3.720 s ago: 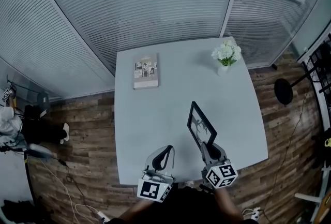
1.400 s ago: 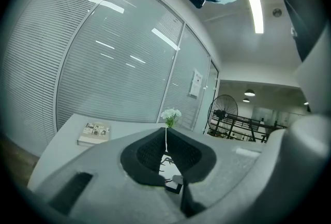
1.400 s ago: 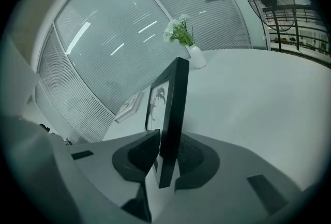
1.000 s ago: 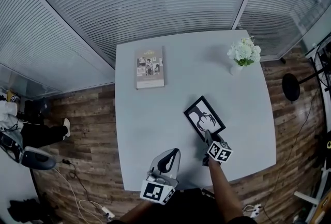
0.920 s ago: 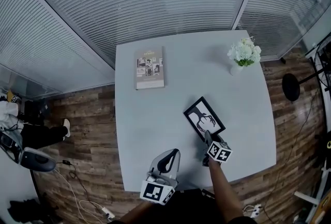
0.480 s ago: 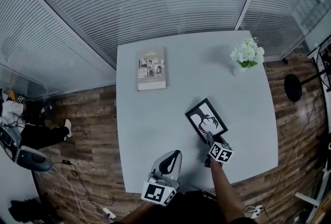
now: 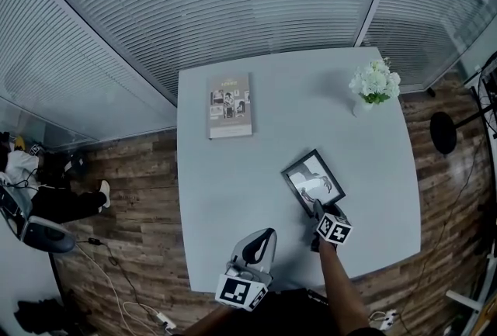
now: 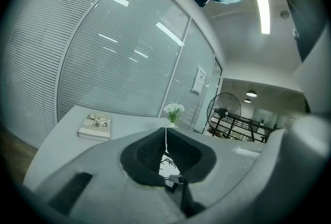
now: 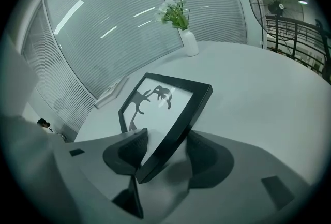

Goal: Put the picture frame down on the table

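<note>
Left claw: our grey, black-padded left gripper (image 7: 264,236) is pinched together and empty, with the frame well apart at its 1 o'clock.
Right claw: our right gripper (image 9: 163,151) is nearer. Its jaws have just been opening and stand wide astride the frame's near corner.
Frame: the black-rimmed glazed picture frame (image 7: 313,181) lies on the pale grey table (image 7: 225,179) at the right claw's 12 o'clock, long axis 11 to 5.
Writing: we can read nothing on the far book (image 7: 230,104).

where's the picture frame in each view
Head view: picture frame right of centre, slightly below the middle.
Left gripper view: small sliver just below centre.
Right gripper view: large, centre.
Shared landmark: white flowers, beyond the frame in all three.
</note>
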`<state>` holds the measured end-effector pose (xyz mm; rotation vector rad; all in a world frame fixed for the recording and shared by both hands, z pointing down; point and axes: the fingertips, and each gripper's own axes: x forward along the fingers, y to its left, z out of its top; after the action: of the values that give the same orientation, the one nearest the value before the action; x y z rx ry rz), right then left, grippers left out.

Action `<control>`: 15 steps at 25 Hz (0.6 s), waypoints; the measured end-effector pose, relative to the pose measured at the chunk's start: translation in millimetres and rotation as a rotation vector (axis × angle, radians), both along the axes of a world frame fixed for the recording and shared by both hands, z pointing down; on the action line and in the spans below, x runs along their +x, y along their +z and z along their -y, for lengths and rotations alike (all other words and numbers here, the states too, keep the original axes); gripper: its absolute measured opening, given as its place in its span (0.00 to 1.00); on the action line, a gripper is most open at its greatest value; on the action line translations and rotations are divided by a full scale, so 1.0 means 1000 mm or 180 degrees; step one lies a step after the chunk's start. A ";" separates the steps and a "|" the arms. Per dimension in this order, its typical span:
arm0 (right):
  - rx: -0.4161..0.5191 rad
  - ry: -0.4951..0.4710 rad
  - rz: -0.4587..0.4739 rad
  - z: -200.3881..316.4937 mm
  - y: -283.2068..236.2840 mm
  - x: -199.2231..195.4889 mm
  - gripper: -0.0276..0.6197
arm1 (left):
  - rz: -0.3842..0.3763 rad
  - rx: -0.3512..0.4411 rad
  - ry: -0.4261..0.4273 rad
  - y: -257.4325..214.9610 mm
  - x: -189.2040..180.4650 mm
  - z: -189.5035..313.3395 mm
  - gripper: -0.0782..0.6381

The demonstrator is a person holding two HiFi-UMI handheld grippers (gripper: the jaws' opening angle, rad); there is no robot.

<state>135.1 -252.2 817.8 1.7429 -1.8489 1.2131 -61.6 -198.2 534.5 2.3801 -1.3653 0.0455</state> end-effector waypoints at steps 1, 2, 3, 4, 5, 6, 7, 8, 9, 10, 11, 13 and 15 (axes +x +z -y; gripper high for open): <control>-0.0006 -0.0004 -0.0011 0.000 0.000 0.000 0.40 | -0.0003 0.0002 -0.0003 0.000 0.000 0.000 0.14; -0.0011 -0.0009 -0.0025 0.000 0.000 0.000 0.40 | 0.0001 -0.0007 0.0000 0.001 0.000 0.000 0.14; -0.0016 -0.0016 -0.0044 0.000 0.000 0.000 0.40 | 0.0006 -0.0015 0.0004 0.002 0.000 0.000 0.14; -0.0021 -0.0023 -0.0070 0.000 0.000 -0.001 0.40 | 0.0003 -0.0009 0.0000 0.002 -0.001 0.000 0.14; -0.0026 -0.0033 -0.0104 0.000 0.000 -0.001 0.40 | -0.0005 0.0002 -0.0007 0.001 -0.001 0.001 0.14; -0.0033 -0.0048 -0.0147 0.000 0.000 -0.001 0.40 | -0.0012 0.0009 -0.0012 0.001 -0.001 0.001 0.14; -0.0043 -0.0066 -0.0194 0.001 0.000 -0.001 0.41 | -0.0017 0.0011 -0.0014 0.002 -0.001 0.002 0.14; -0.0056 -0.0087 -0.0236 0.001 0.001 -0.001 0.42 | -0.0022 0.0009 -0.0017 0.002 -0.001 0.002 0.14; -0.0069 -0.0107 -0.0269 0.001 0.001 -0.001 0.43 | -0.0026 0.0005 -0.0018 0.003 -0.001 0.002 0.14; -0.0081 -0.0122 -0.0294 0.001 0.002 -0.001 0.43 | -0.0027 0.0000 -0.0019 0.004 -0.001 0.001 0.14; -0.0090 -0.0133 -0.0315 0.001 0.002 -0.001 0.43 | -0.0024 -0.0005 -0.0018 0.005 -0.001 0.001 0.14; -0.0101 -0.0154 -0.0356 0.001 0.003 -0.002 0.43 | -0.0011 -0.0017 -0.0014 0.006 0.000 0.001 0.14; -0.0103 -0.0158 -0.0374 0.001 0.003 -0.002 0.44 | -0.0003 -0.0025 -0.0009 0.007 0.000 0.000 0.14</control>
<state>133.1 -252.8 820.7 1.7025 -1.7843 1.0918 -61.9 -198.5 541.8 2.3715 -1.3655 0.0491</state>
